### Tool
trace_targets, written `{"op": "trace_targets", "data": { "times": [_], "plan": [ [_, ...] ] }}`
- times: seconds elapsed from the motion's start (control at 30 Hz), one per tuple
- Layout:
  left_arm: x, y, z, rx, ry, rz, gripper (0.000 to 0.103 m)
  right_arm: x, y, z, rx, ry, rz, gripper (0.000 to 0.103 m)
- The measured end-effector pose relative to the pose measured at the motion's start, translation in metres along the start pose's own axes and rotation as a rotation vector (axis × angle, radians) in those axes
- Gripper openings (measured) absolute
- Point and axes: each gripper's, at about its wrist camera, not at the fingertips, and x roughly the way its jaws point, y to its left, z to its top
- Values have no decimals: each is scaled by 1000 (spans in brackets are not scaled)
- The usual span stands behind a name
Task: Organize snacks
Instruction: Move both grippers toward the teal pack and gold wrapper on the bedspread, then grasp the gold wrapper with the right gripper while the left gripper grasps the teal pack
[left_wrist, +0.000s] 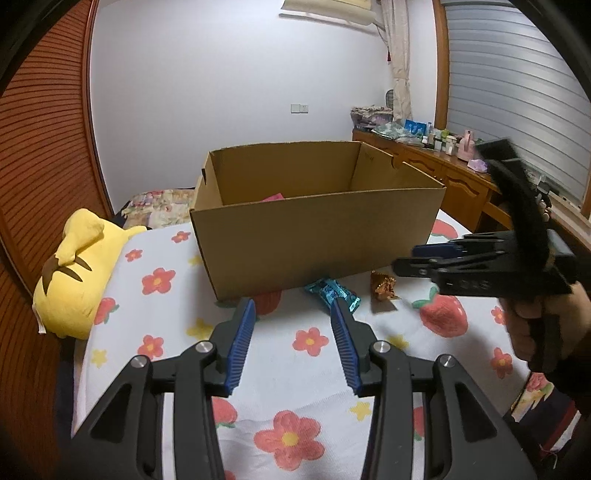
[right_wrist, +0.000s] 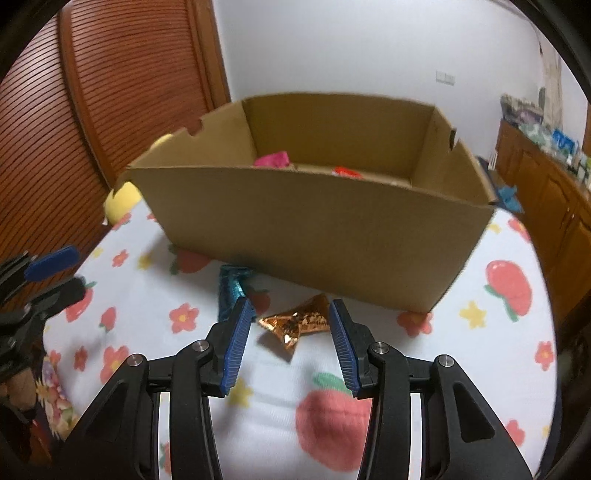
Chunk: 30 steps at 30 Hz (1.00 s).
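An open cardboard box stands on a bed with a white sheet printed with red flowers and strawberries. Inside the box, the right wrist view shows a pink packet near the back left and a red one to its right, both mostly hidden by the near wall. Two snacks lie on the sheet just in front of the box: a teal wrapper, one end close under the box's near wall, and an orange foil packet just beside it to the right, the two apart. The left gripper hovers over the sheet with its blue fingers parted and nothing between them; the teal wrapper lies just beyond its right fingertip. The right gripper, held in a hand, also has its fingers released and spread, and the orange packet lies on the sheet in the gap between the fingertips, touched by neither pad. A yellow plush toy rests at the left edge of the bed beside a slatted wooden door. A wooden dresser cluttered with bottles stands along the right wall.
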Motion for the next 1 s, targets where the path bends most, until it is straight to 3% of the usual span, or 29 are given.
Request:
{"op": "trace_targets", "data": {
  "times": [0.37,0.73,1.0],
  "plan": [
    [8,1,-8,-16,18,-17,43,47,-11,-1,42,111,-45,44],
    [19,0,-13,-32,40,-28,43,42,-9,-11,5,140,-45,42],
    [34,-4,-12,-43,60,-39,43,38,5,-23,-98,148,-72,28]
  ]
}}
